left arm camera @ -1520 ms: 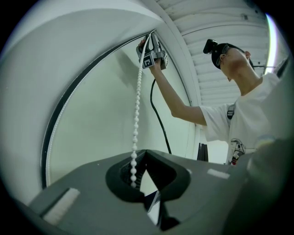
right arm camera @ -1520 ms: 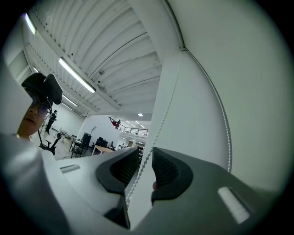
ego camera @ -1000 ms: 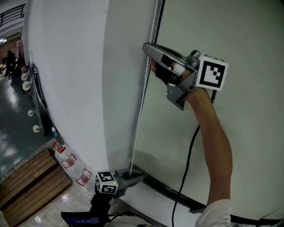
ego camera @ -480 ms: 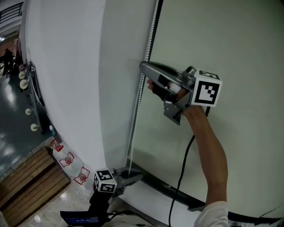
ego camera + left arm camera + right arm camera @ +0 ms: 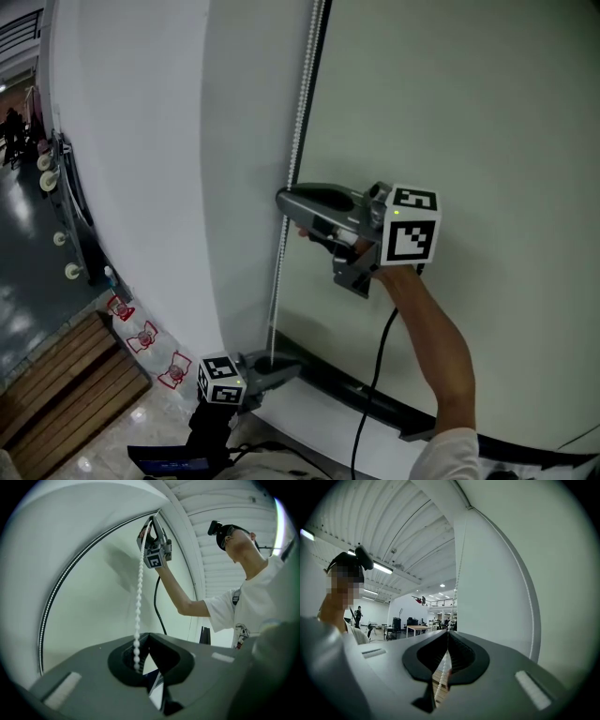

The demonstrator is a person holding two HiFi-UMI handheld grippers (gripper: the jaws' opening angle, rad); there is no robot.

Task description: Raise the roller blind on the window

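The pale green roller blind (image 5: 469, 112) hangs over the window, its dark bottom bar (image 5: 375, 401) low in the head view. A white bead chain (image 5: 292, 159) runs down the blind's left edge. My right gripper (image 5: 282, 202) is at mid height, shut on the bead chain (image 5: 442, 673), which passes between its jaws. My left gripper (image 5: 287, 371) sits at the chain's lower end by the bottom bar. It is shut on the bead chain (image 5: 138, 611), whose beads drop into its jaws (image 5: 139, 662). The left gripper view shows the right gripper (image 5: 151, 543) above it on the same strand.
A white curved wall (image 5: 141, 150) stands just left of the chain. A black cable (image 5: 377, 375) hangs from my right gripper. Far below on the left lie a wooden platform (image 5: 56, 398) and a hall floor. Tables (image 5: 417, 629) and distant people show in the right gripper view.
My right gripper has come down along the bead chain, from upper to mid height. The left gripper has stayed at the bottom of the chain.
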